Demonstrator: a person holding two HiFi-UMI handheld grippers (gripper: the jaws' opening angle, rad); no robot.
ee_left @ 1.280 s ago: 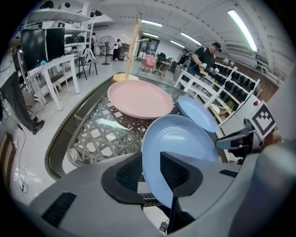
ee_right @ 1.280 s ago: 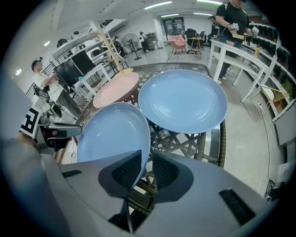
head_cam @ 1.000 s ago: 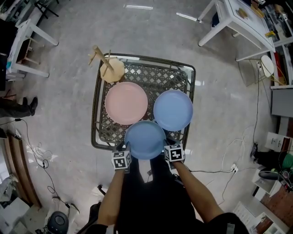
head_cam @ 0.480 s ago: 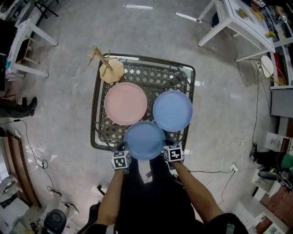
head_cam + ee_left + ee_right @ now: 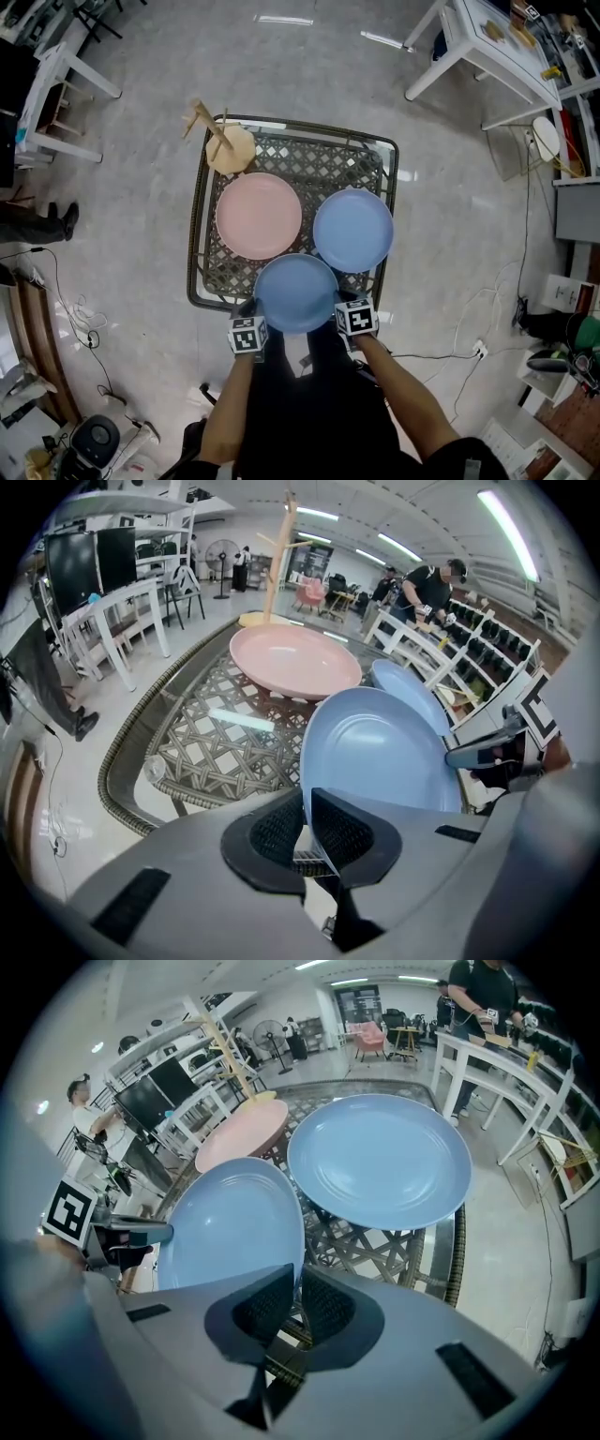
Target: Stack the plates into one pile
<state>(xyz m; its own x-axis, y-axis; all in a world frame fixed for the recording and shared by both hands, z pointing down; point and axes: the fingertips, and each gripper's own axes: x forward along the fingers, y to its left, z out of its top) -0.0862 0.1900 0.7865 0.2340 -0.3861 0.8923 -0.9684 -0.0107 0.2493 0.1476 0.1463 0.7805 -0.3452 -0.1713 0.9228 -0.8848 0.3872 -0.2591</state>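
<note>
In the head view, three plates sit on the woven, glass-topped surface [image 5: 199, 234]. The pink plate [image 5: 259, 216] is at the back left and the far blue plate [image 5: 352, 230] at the back right. The near blue plate [image 5: 296, 292] is in front, overhanging the edge closest to you. A wooden stand [image 5: 220, 141] occupies the far left corner. Your left gripper [image 5: 254, 306] meets the near blue plate's left rim and your right gripper [image 5: 339, 301] meets its right rim.

In the left gripper view, your left gripper [image 5: 307, 803] has its fingers [image 5: 272, 832] nearly together. They have just been closing, and the thin rim of the near blue plate [image 5: 375, 752] is pinched between them. The plate tilts up from the fingers, with the pink plate [image 5: 295, 658] beyond it and the far blue plate [image 5: 412, 691] behind to the right.

In the right gripper view, your right gripper [image 5: 297, 1283] has its fingers [image 5: 262, 1307] drawn close on the opposite rim of the near blue plate [image 5: 230, 1232]. Only the rim sits in the narrow gap. The far blue plate [image 5: 380, 1162] lies just beyond, to the right, and the pink plate [image 5: 239, 1138] sits behind on the left.
</note>
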